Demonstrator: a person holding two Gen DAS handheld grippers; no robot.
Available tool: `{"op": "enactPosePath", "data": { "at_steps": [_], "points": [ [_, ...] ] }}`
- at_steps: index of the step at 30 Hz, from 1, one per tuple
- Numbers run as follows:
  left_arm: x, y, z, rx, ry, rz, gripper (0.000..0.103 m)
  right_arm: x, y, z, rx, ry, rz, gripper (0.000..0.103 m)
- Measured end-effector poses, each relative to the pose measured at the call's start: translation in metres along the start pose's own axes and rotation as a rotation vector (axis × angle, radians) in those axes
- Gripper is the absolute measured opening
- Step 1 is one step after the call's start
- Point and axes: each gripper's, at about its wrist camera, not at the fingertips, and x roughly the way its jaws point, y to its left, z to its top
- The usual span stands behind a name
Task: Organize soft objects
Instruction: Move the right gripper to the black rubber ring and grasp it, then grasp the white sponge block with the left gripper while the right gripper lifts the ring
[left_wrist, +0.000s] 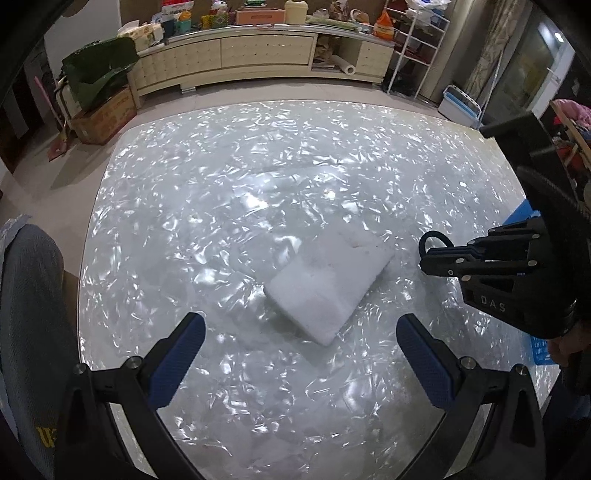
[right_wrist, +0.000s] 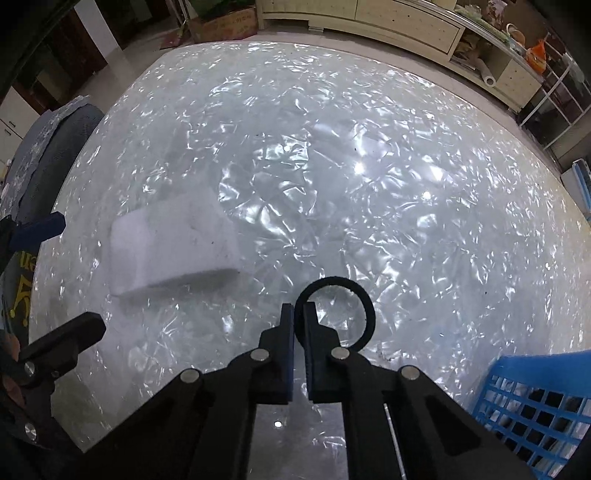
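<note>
A white foam sponge block lies flat on the shiny pearl-patterned table. My left gripper is open, its blue-padded fingers apart just in front of the sponge. My right gripper is shut on a black hair tie, whose loop sticks out past the fingertips above the table. In the left wrist view the right gripper holds the tie to the right of the sponge. In the right wrist view the sponge lies to the left.
A blue plastic basket stands at the table's near right edge. A grey upholstered chair stands at the left. Beyond the table are a cream cabinet, a cardboard box and a white rack.
</note>
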Motion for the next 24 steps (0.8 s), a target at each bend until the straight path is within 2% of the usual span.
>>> {"op": "enactPosePath", "data": {
  "at_steps": [5, 15, 18, 24],
  "points": [
    [0.001, -0.004, -0.001, 0.071, 0.0, -0.006, 0.103, -0.018, 0.001, -0.006, -0.013, -0.013, 0.024, 0.004],
    [0.004, -0.006, 0.002, 0.211, -0.013, -0.051, 0.103, -0.084, 0.003, -0.05, -0.065, -0.094, 0.098, 0.004],
    [0.013, -0.008, 0.007, 0.29, -0.002, -0.093, 0.103, -0.102, -0.001, -0.062, -0.083, -0.118, 0.105, 0.004],
    [0.04, -0.017, 0.022, 0.442, 0.031, -0.104, 0.103, -0.129, -0.013, -0.081, -0.11, -0.158, 0.125, 0.004]
  ]
}}
